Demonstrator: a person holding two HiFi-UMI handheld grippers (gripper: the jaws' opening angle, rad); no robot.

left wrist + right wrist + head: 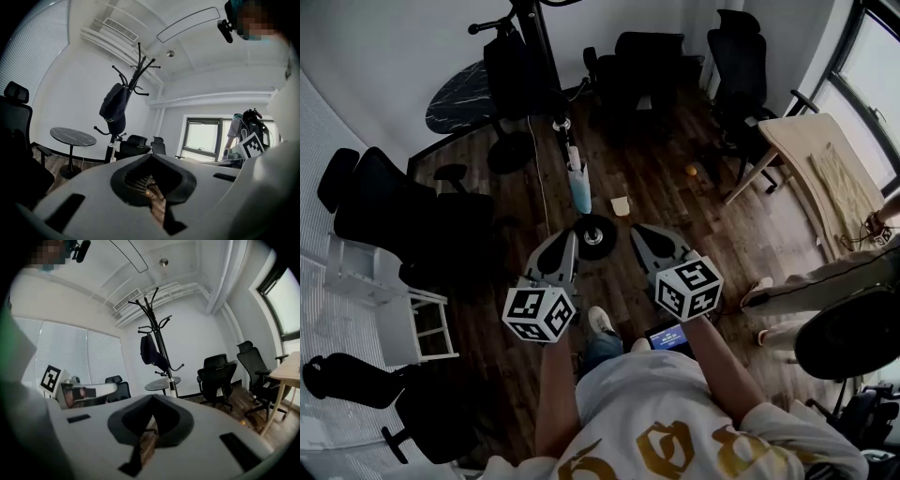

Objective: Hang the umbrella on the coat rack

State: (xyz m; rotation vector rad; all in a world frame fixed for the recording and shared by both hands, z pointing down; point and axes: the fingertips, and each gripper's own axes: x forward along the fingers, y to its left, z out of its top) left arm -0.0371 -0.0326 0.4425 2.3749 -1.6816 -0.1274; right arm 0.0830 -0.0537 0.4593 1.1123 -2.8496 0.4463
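A black coat rack [546, 66] stands on a round base [594, 234] just ahead of me, with a dark bag [508, 58] hung high on it. A pale blue and white folded umbrella [578, 186] hangs low along the pole, above the base. Both gripper views show the rack [136, 70] [157, 329] a few steps off, with the white umbrella [111, 151] [174, 385] low on the pole. My left gripper [569, 240] [151, 158] and right gripper [639, 234] [152, 399] are side by side in front of my chest. Both are shut with nothing in them.
Black office chairs [394, 211] [649, 58] [736, 56] ring the room. A round dark table [461, 94] stands behind the rack, a wooden table [825, 164] at right, a white shelf [398, 314] at left. Another person [811, 286] stands at right. A paper scrap [621, 205] and an orange bit [691, 170] lie on the floor.
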